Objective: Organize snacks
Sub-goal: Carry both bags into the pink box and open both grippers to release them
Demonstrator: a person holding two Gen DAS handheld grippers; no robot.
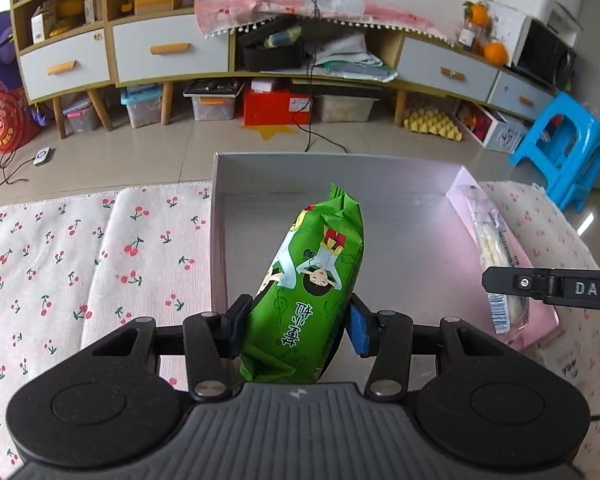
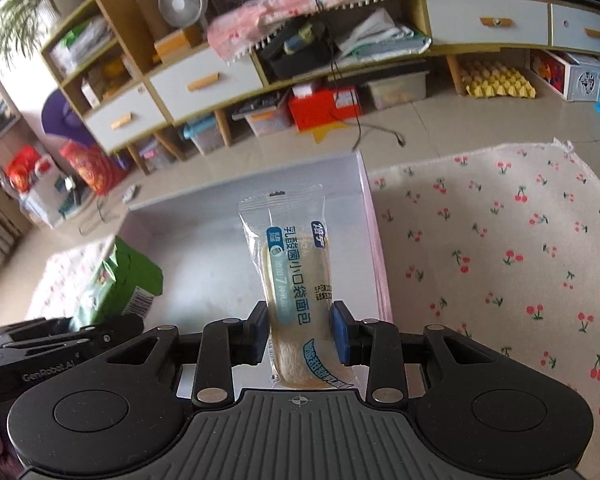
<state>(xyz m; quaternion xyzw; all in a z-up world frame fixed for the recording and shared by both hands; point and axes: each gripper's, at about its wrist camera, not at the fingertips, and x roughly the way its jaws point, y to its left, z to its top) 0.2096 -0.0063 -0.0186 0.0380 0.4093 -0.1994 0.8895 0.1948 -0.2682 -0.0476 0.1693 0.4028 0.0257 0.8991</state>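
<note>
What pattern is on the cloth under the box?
Small red cherries on a pale pink cloth, clearest in the right wrist view.

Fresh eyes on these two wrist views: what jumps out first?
The bright green snack bag, clamped in the left gripper over the open grey box. Next, the clear-wrapped bread pinched in the right gripper, held above the same box near its right wall. The box sits on a cherry-print cloth, with cluttered shelves behind.
</note>
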